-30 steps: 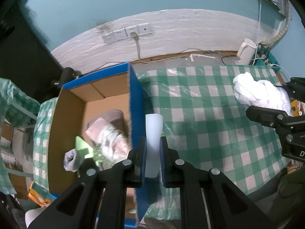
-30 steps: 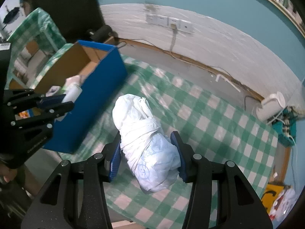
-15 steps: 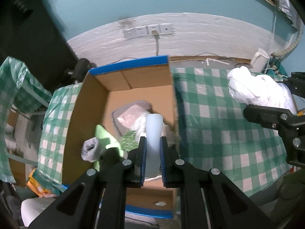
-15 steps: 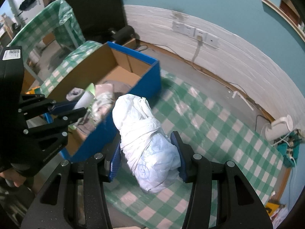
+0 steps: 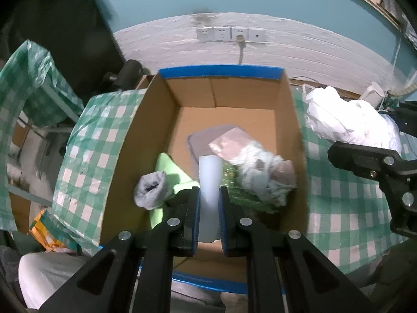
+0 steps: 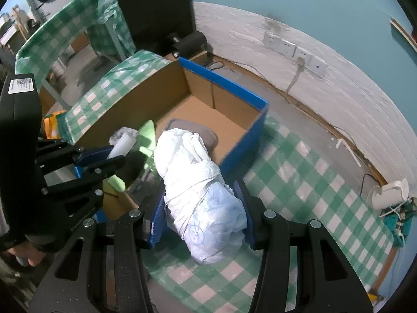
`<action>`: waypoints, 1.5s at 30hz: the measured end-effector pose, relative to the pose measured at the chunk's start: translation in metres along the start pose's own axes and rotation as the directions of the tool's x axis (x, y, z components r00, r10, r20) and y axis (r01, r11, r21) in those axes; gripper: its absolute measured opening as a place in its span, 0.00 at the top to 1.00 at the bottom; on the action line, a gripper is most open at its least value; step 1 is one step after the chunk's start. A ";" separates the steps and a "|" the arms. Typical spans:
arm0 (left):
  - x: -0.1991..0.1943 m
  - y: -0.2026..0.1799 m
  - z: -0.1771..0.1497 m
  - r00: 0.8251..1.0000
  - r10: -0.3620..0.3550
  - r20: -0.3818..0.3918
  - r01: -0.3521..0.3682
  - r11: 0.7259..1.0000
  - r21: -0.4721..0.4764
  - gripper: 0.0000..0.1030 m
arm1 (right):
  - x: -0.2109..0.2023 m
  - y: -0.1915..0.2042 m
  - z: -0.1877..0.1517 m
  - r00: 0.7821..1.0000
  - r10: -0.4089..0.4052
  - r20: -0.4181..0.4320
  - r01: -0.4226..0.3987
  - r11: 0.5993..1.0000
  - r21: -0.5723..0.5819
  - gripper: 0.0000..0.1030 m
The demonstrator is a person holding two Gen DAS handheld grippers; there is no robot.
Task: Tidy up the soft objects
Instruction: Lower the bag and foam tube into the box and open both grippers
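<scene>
My left gripper (image 5: 209,198) is shut on a pale white foam roll (image 5: 209,180) and hangs over the open cardboard box (image 5: 226,96) with blue outer walls. Inside the box lie a grey sock (image 5: 152,189), a light green cloth (image 5: 169,169), a grey-pink pad (image 5: 221,140) and a crumpled plastic-wrapped bundle (image 5: 263,177). My right gripper (image 6: 203,203) is shut on a white plastic bag bundle (image 6: 200,190), held above the box's near right wall (image 6: 245,146). The left gripper (image 6: 99,159) with its roll shows in the right wrist view.
A green checked tablecloth (image 6: 299,195) covers the table to the right of the box. A second checked table (image 6: 78,18) stands at the far left. Wall sockets (image 5: 230,34) with a plugged cable sit behind. A white kettle (image 6: 389,193) is at the far right. An orange packet (image 5: 49,229) lies low on the left.
Both grippers have moved left with their loads. The left one went from over the box's right wall to over its inside; the right one went from over the tablecloth to the box's edge.
</scene>
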State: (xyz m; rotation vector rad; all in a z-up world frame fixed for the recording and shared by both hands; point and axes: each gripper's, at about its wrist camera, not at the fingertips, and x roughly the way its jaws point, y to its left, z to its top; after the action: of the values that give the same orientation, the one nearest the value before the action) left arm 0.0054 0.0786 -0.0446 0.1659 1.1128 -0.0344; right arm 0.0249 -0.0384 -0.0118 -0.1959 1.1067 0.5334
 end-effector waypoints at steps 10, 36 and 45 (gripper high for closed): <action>0.017 0.036 -0.006 0.999 0.020 -0.036 -0.022 0.998 -0.067 0.87 | 0.032 0.030 0.025 0.999 0.007 -0.037 -0.009 0.999 -0.032 0.52; 0.001 0.052 -0.010 0.998 0.062 -0.017 -0.064 0.994 -0.090 0.21 | 0.023 0.030 0.027 0.999 -0.035 0.018 0.034 0.999 0.025 0.27; -0.022 0.054 -0.005 0.999 0.046 0.009 -0.045 0.995 -0.094 0.13 | -0.001 0.026 0.016 0.997 -0.050 0.056 0.047 0.998 0.051 0.25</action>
State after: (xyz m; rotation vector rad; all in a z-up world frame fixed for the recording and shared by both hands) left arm -0.0028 0.1317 -0.0213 0.1066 1.0967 0.0575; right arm 0.0240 -0.0096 -0.0006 -0.1632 1.0561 0.4649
